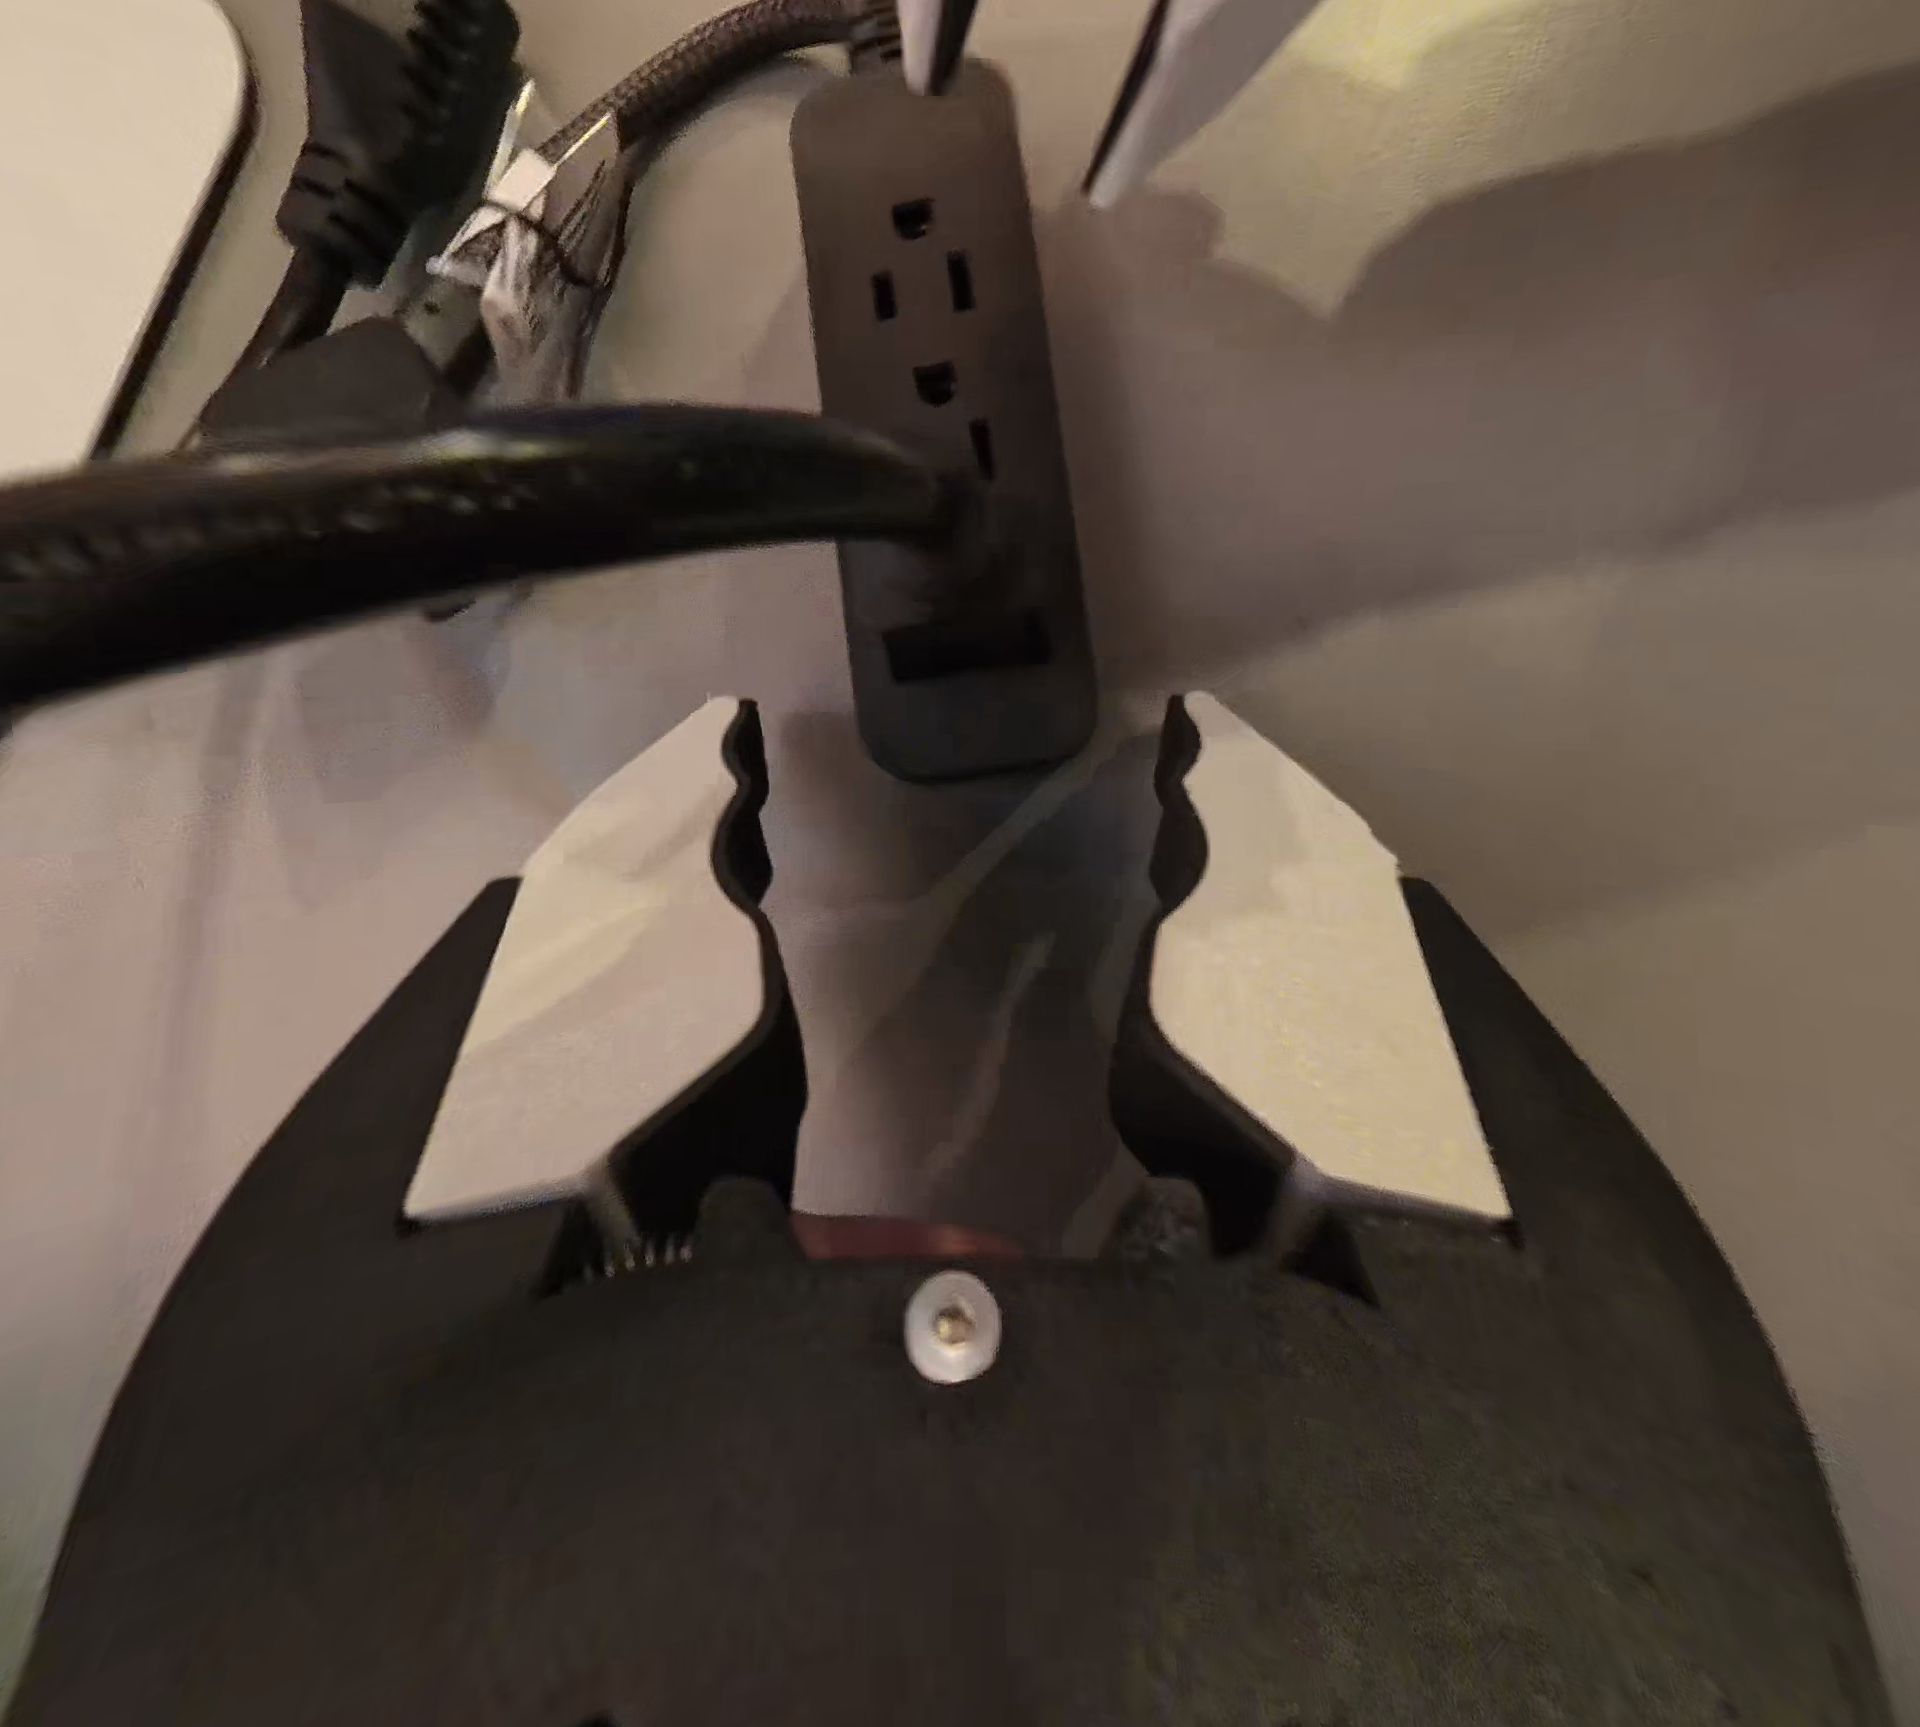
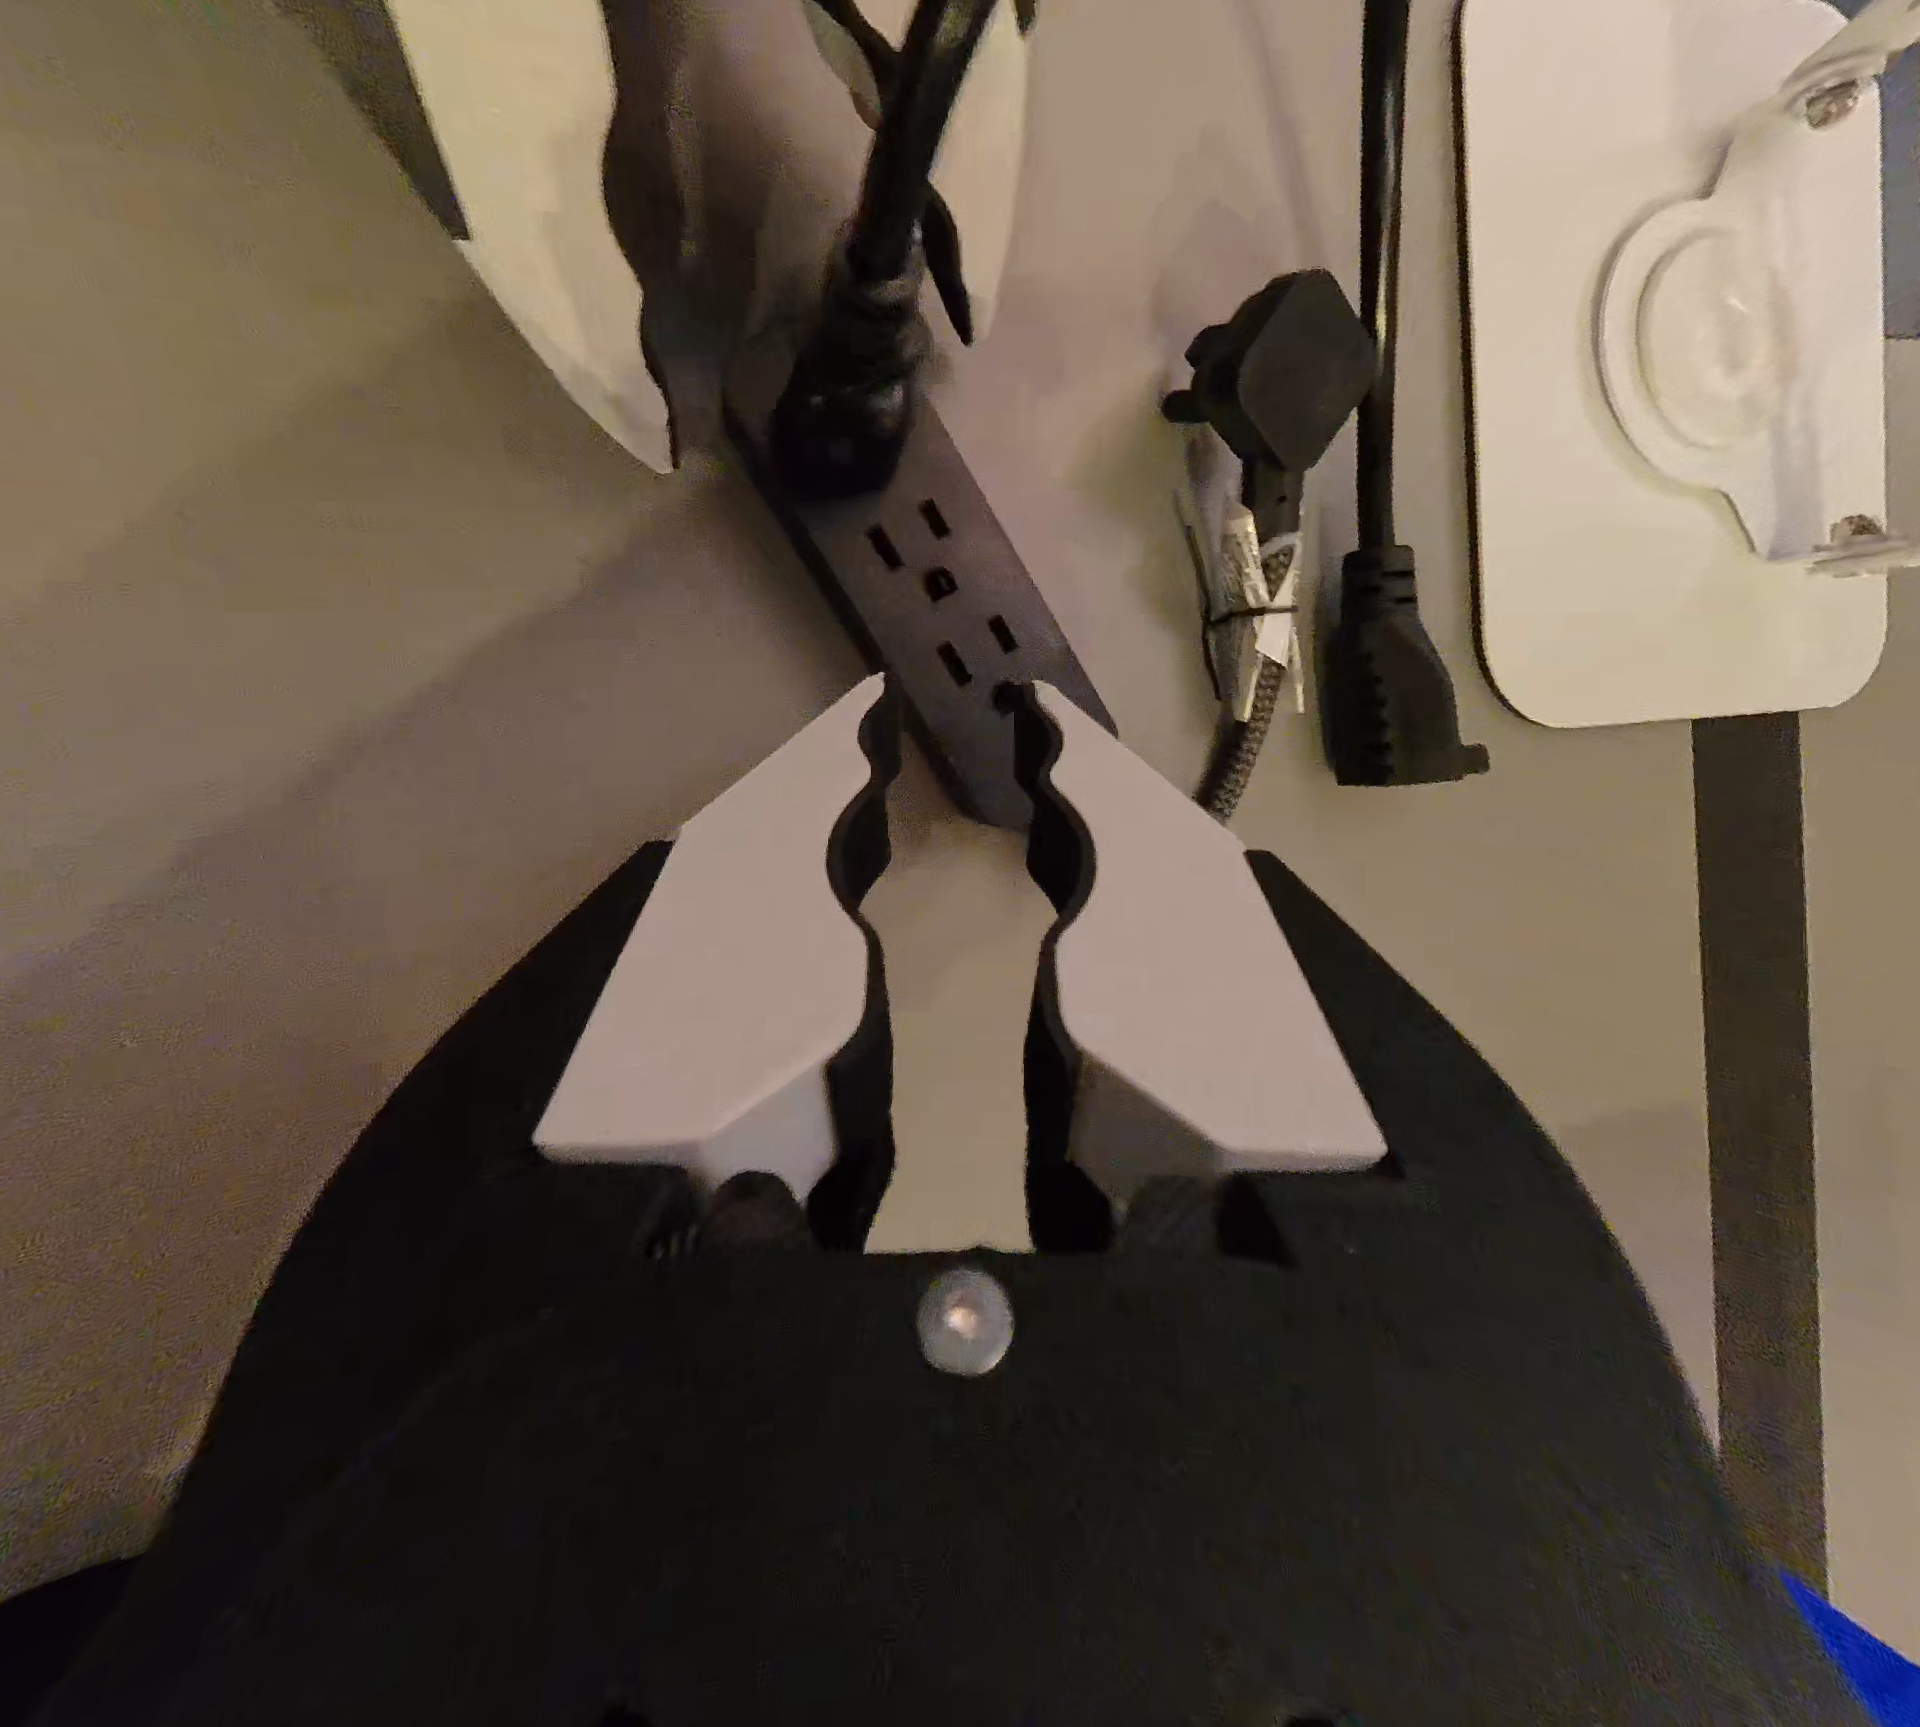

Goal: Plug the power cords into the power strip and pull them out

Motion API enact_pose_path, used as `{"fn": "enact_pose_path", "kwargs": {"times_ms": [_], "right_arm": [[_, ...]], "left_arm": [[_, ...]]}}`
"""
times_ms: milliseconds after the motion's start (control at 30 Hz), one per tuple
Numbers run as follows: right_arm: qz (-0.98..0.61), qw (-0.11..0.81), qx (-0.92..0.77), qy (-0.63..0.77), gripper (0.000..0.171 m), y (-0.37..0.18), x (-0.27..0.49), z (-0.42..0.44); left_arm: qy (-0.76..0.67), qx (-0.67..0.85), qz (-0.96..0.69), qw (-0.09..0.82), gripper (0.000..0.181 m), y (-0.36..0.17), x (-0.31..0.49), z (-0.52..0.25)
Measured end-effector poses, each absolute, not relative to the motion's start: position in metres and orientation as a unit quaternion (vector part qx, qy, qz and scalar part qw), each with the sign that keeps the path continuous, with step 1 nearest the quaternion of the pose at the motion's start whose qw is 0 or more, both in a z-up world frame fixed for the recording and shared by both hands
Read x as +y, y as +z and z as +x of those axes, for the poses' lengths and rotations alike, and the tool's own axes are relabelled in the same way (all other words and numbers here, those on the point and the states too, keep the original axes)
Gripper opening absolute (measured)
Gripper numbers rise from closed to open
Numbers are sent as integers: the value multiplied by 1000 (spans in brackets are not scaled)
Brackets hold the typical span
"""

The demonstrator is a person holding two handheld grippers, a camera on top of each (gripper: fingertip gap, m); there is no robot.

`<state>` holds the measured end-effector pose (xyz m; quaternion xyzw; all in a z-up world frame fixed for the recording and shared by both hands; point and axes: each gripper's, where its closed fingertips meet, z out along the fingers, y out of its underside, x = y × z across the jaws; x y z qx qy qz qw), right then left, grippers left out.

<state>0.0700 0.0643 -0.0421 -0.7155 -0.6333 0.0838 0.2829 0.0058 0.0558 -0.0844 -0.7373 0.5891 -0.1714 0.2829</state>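
At centre frame in both views lies the strip (image 1: 940, 430), a black bar flat on the pale tabletop (image 1: 1558, 638). One cord (image 1: 436, 514) sweeps in from the left edge of the left wrist view, and its plug (image 2: 847, 410) is seated in the strip's end outlet; two outlets show empty. Our left tool (image 1: 961, 711) is spread wide, fingertips just short of the strip's near end, holding nothing. Our right tool (image 2: 956, 701) has a narrower gap and hovers over the strip's opposite end; we judge it empty too, though its tips overlap the strip in the picture.

At right in the right wrist view, loose plugs (image 2: 1392, 659) lie beside a white pad (image 2: 1621, 638).

We judge the step to be steadying the strip and pulling the seated plug. To do it well, we would pin the strip with one tool, pinch the plug body rather than the cord, and draw straight out without rocking.

No brand or writing is legible; a small tag (image 2: 1262, 597) on the braided cable is too blurred.
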Motion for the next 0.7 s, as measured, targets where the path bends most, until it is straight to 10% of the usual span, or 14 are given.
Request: {"fn": "enact_pose_path", "kwargs": {"times_ms": [200,700], "right_arm": [[-737,279,-611,75,12,-60,87,78],[-749,244,-605,117,9,-53,55,76]], "left_arm": [[-167,544,-761,312,45,-86,59,21],[-255,687,-634,247,44,-86,64,24]]}}
